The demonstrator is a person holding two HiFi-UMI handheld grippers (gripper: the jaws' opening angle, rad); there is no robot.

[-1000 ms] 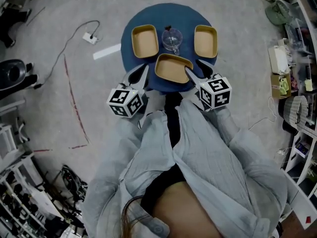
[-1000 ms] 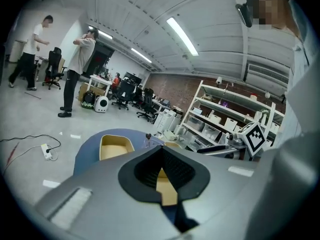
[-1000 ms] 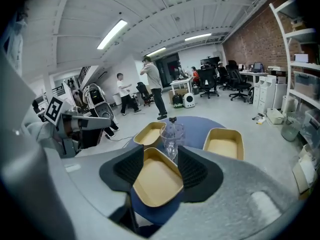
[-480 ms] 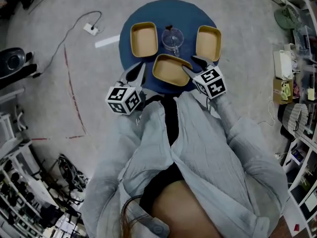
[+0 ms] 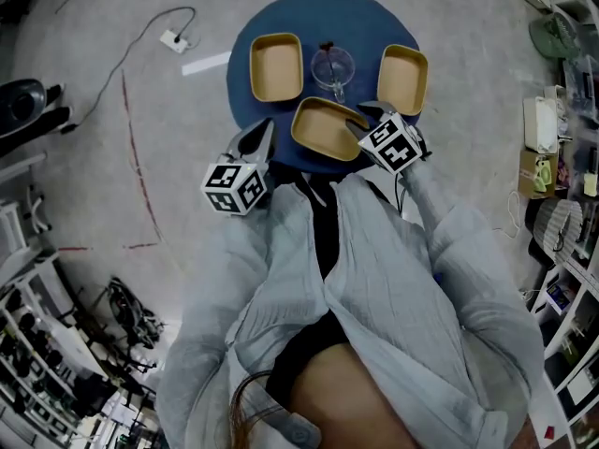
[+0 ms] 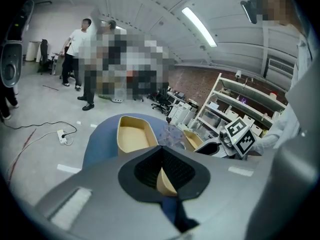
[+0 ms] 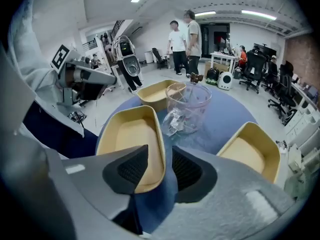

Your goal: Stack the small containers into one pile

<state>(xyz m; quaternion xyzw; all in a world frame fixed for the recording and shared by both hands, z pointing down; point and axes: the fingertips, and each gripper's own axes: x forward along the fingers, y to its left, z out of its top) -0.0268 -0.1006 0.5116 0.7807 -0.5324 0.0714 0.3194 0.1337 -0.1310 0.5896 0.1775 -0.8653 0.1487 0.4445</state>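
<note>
Three tan containers lie on a round blue table: one back left, one back right, one near the front. My right gripper points down at the near container. It is open, its jaws have just been closing, and that container's right rim stands between them, one jaw inside and one outside. A sliver of table shows between the rim and the outer pad. My left gripper hovers at the table's front left edge, shut and empty; in its own view the near container shows behind the jaws.
A clear glass cup stands between the two back containers, just behind the near one. A power strip with a cable lies on the floor at the left. Shelves line the right side. People stand far off.
Both grippers have sunk toward the table. The right one has rolled and dropped over the near container's right rim, and its jaws have narrowed.
</note>
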